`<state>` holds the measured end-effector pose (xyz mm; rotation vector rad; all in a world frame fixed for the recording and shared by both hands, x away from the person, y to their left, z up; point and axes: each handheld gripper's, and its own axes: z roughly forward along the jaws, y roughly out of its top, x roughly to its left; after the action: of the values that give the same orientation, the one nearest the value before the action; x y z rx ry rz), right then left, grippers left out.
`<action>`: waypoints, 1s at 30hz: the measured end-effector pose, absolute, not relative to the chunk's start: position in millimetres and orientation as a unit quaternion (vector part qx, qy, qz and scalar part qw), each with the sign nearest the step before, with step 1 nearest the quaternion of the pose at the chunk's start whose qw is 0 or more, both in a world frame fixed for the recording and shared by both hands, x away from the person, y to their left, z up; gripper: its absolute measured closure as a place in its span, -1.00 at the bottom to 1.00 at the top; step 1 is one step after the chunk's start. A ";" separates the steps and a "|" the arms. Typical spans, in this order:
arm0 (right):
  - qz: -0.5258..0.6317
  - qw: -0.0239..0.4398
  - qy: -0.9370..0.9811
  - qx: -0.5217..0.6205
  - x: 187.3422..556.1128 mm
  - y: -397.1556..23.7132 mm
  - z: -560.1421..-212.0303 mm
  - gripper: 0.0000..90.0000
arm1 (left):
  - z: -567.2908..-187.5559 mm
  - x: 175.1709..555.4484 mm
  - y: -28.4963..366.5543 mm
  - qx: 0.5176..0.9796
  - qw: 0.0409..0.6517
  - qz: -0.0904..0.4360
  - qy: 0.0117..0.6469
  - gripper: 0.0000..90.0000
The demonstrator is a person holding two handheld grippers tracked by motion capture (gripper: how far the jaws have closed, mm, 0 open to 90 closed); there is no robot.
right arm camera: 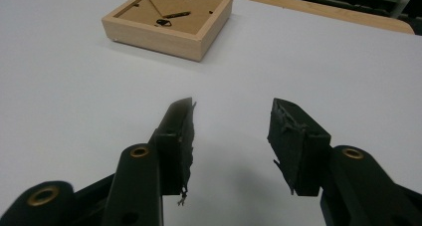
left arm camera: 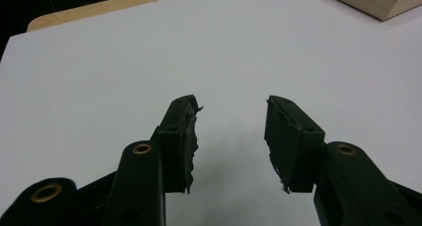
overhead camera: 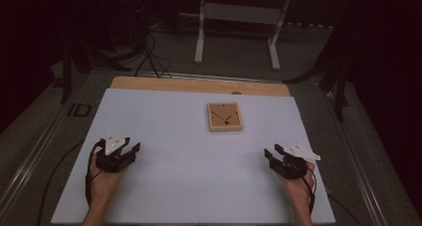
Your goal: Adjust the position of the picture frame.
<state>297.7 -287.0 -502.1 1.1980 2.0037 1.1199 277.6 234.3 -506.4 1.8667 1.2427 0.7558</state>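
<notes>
Left gripper [overhead camera: 130, 147]: lying low on the white table [overhead camera: 164, 186] at the person's left, jaws standing apart with nothing between them; the worn pads [left arm camera: 185, 136] are gripping only air, so it is released and waiting.
Why it is resting there: judging by the pose, it is sitting in a ready position, its jaws pointing ahead and inward toward the middle of the table.
Wooden frame [overhead camera: 225, 116]: lying flat, ahead of and to the right of the left gripper, ahead of and to the left of the right one, well apart from both.
How the frame is looking: shallow, square, pale wood, lying back side up, showing a brown backing board with small dark fittings [right arm camera: 167, 22] on it.
Right gripper [overhead camera: 272, 153]: mirroring the left, jaws gaping and empty, pads [right arm camera: 293, 136] frayed, pointing toward the frame.
Next step, as a guess: either gripper reaching forward to the frame's rim.
</notes>
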 end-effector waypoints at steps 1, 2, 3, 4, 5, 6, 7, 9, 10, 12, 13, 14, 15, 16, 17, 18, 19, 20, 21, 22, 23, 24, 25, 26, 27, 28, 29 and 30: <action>0.415 0.274 0.745 0.444 297.7 -286.2 -501.9 0.16 | -506.4 277.5 234.0 0.730 0.378 0.296 0.486 0.23; 0.415 0.273 0.747 0.442 297.7 -285.6 -501.7 0.16 | -506.5 277.5 233.8 0.731 0.378 0.297 0.485 0.23; 0.416 0.274 0.747 0.441 297.7 -284.9 -501.5 0.16 | -506.5 277.4 233.7 0.731 0.376 0.297 0.485 0.22; 0.417 0.274 0.747 0.440 297.7 -284.3 -501.2 0.16 | -506.5 277.4 233.6 0.732 0.376 0.297 0.484 0.22; 0.418 0.274 0.747 0.439 297.7 -283.5 -500.7 0.16 | -506.5 277.4 233.5 0.732 0.376 0.297 0.484 0.22; 0.418 0.274 0.747 0.439 297.6 -283.2 -500.4 0.16 | -506.6 277.4 233.3 0.732 0.376 0.298 0.484 0.22; 0.418 0.274 0.747 0.439 297.7 -282.2 -499.8 0.17 | -506.7 277.5 233.2 0.732 0.376 0.298 0.484 0.22; 0.419 0.275 0.747 0.437 298.7 -280.3 -499.3 0.17 | -507.1 277.9 232.7 0.733 0.374 0.297 0.484 0.22; 0.419 0.274 0.748 0.435 299.2 -279.5 -499.2 0.18 | -507.4 278.1 232.3 0.734 0.373 0.297 0.483 0.22; 0.417 0.275 0.750 0.433 299.9 -276.7 -498.1 0.18 | -507.7 278.3 231.6 0.735 0.372 0.298 0.482 0.22; 0.418 0.276 0.750 0.432 300.1 -275.5 -497.3 0.19 | -507.8 278.3 231.3 0.736 0.372 0.297 0.481 0.22; 0.419 0.276 0.751 0.430 300.1 -274.4 -496.0 0.19 | -507.9 278.3 230.8 0.735 0.374 0.298 0.481 0.22; 0.420 0.277 0.751 0.428 300.1 -273.3 -494.5 0.20 | -507.8 278.2 230.4 0.736 0.374 0.298 0.480 0.22; 0.421 0.278 0.751 0.427 300.3 -272.2 -492.9 0.21 | -507.8 278.1 229.9 0.736 0.374 0.298 0.478 0.22; 0.422 0.280 0.750 0.425 300.9 -271.0 -490.8 0.22 | -507.8 278.0 229.6 0.736 0.375 0.298 0.478 0.22; 0.424 0.279 0.750 0.424 301.4 -270.3 -489.6 0.23 | -507.9 277.9 229.2 0.736 0.375 0.299 0.478 0.22; 0.426 0.277 0.751 0.422 302.1 -269.2 -488.2 0.25 | -508.1 277.9 228.7 0.737 0.374 0.298 0.477 0.21; 0.427 0.278 0.751 0.419 302.9 -267.9 -487.1 0.28 | -508.3 277.8 228.1 0.737 0.374 0.299 0.477 0.21; 0.427 0.278 0.753 0.416 303.4 -266.3 -486.0 0.30 | -508.4 277.8 227.7 0.738 0.374 0.299 0.476 0.21; 0.427 0.278 0.754 0.414 304.1 -264.3 -485.2 0.31 | -508.5 277.9 227.3 0.739 0.374 0.299 0.474 0.21; 0.427 0.278 0.757 0.409 305.0 -261.7 -484.0 0.33 | -508.5 277.9 227.2 0.740 0.373 0.299 0.473 0.21; 0.427 0.277 0.758 0.408 305.5 -259.9 -483.3 0.35 | -508.6 277.9 226.9 0.740 0.374 0.300 0.472 0.21; 0.428 0.277 0.759 0.405 306.3 -257.9 -482.3 0.37 | -508.5 277.9 226.7 0.740 0.373 0.300 0.472 0.21; 0.429 0.276 0.760 0.403 307.2 -255.8 -481.2 0.39 | -508.5 277.8 226.7 0.740 0.374 0.300 0.472 0.20; 0.430 0.275 0.761 0.401 308.1 -253.8 -480.2 0.41 | -508.5 277.8 226.8 0.740 0.373 0.300 0.472 0.20; 0.430 0.275 0.761 0.401 308.1 -253.8 -480.2 0.41 | -508.5 277.8 226.8 0.740 0.373 0.300 0.472 0.20; 0.432 0.274 0.760 0.400 309.3 -251.7 -479.4 0.42 | -508.4 277.7 226.9 0.740 0.372 0.301 0.473 0.20; 0.435 0.267 0.762 0.399 311.7 -247.1 -477.8 0.46 | -508.2 277.5 227.0 0.739 0.371 0.302 0.474 0.20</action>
<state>311.7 -247.1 -477.8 1.0755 2.0560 1.1736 277.5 227.0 -508.2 1.8958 1.2141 0.7745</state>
